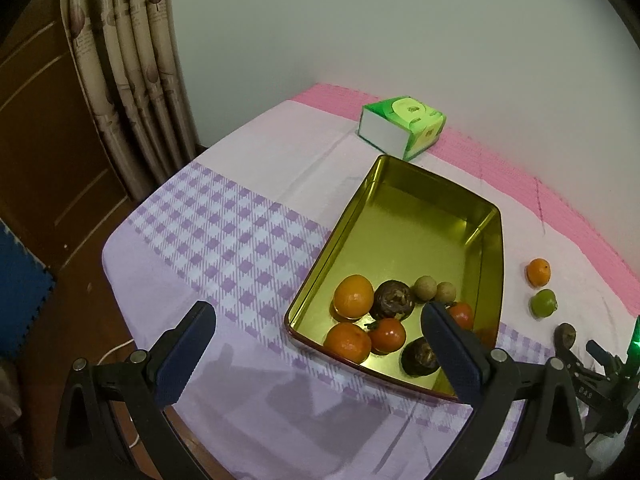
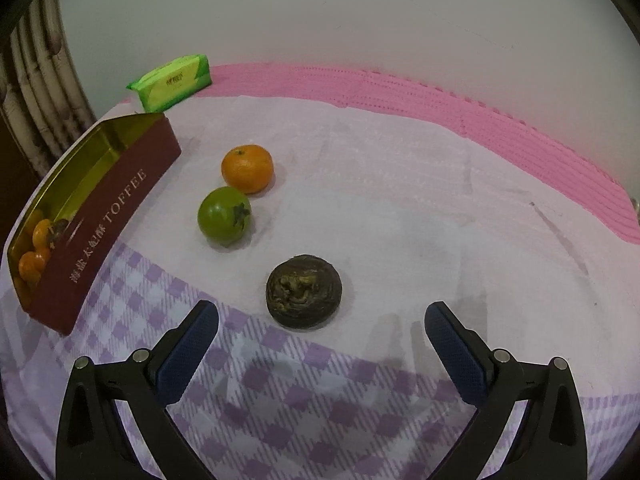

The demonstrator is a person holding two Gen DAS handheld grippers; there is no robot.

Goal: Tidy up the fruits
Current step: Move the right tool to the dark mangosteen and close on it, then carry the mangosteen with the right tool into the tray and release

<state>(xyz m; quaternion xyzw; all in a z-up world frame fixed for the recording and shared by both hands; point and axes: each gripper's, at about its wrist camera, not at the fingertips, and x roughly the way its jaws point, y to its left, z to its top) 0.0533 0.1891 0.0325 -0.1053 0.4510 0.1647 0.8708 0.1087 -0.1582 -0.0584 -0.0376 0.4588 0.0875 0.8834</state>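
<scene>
The right claw (image 2: 320, 320) hangs wide apart just short of the dark fruit (image 2: 303, 290) on the surface (image 2: 400, 200). Centre it between the fingers before closing, then carry it left to the tin (image 2: 116, 200). The left claw (image 1: 316, 320) is also apart, empty.

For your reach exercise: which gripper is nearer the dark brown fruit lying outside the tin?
Right. The right gripper hovers open just before the dark brown fruit; the left gripper hovers by the tin.
</scene>
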